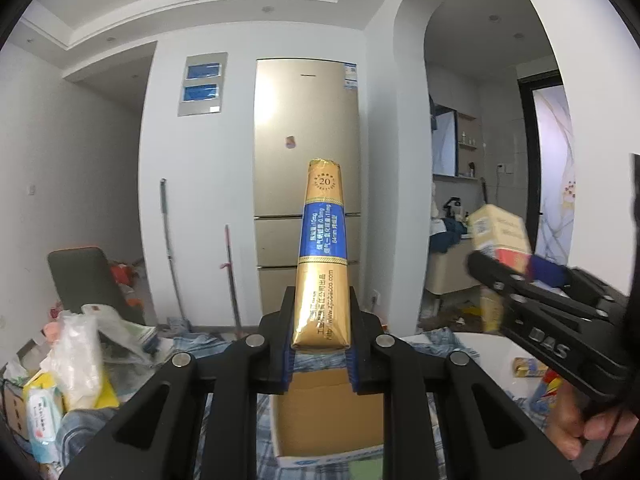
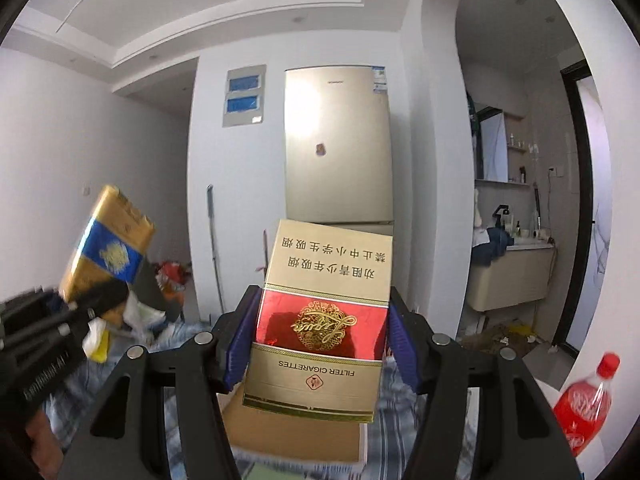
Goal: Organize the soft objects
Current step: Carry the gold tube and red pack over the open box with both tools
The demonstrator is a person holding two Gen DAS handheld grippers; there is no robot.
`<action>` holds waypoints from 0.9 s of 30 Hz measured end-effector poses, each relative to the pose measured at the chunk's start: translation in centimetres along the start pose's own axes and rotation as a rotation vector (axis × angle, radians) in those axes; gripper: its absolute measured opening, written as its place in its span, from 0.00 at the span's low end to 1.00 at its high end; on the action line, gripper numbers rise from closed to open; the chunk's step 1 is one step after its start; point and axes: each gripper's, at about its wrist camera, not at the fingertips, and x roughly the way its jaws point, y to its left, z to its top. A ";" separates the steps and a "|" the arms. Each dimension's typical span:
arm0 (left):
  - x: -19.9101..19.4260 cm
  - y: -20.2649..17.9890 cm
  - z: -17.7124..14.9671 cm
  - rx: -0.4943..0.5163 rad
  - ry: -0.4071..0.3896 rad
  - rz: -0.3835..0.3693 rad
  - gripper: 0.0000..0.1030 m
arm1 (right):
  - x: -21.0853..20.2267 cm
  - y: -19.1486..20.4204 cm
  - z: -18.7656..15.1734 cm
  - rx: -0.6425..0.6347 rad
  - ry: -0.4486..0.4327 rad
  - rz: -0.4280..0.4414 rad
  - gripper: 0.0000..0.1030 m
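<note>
My left gripper (image 1: 320, 340) is shut on a gold and blue cigarette pack (image 1: 322, 256), held upright by its narrow sides, high above an open cardboard box (image 1: 324, 416). The same pack shows in the right wrist view (image 2: 106, 252). My right gripper (image 2: 318, 340) is shut on a cream, red and gold cigarette pack (image 2: 324, 320), held above the same box (image 2: 296, 436). In the left wrist view the right gripper (image 1: 496, 276) and its pack (image 1: 498, 232) are at the right.
Below lies a blue plaid cloth (image 1: 224, 348). Plastic bags and wet-wipe packs (image 1: 76, 364) pile at the left. A red soda bottle (image 2: 588, 400) lies at the right. A gold fridge (image 1: 306, 168), mops (image 1: 172, 252) and a bathroom doorway (image 1: 480, 160) are behind.
</note>
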 end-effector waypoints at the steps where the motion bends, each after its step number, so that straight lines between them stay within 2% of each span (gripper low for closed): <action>1: 0.2 -0.3 0.4 0.007 -0.002 0.007 0.20 | 0.7 -0.3 0.5 0.019 0.014 0.004 0.57; 5: 2.2 -0.7 1.3 0.003 0.043 0.005 0.20 | 2.8 -1.1 1.2 0.044 0.039 -0.004 0.57; 9: 5.1 -0.7 0.6 -0.022 0.104 -0.008 0.20 | 4.7 -1.9 -0.2 0.052 0.079 -0.014 0.57; 13: 7.7 -1.0 -1.5 -0.001 0.156 0.002 0.20 | 7.7 -2.8 -3.2 0.073 0.233 0.045 0.57; 18: 11.7 -0.4 -4.6 0.037 0.249 0.055 0.20 | 11.3 -3.4 -6.6 0.070 0.358 0.036 0.57; 22: 15.0 1.0 -7.4 0.003 0.370 0.064 0.20 | 13.5 -3.5 -9.4 0.044 0.451 0.021 0.57; 27: 18.0 1.8 -10.9 -0.020 0.505 0.028 0.20 | 15.9 -3.7 -12.4 0.047 0.568 0.024 0.57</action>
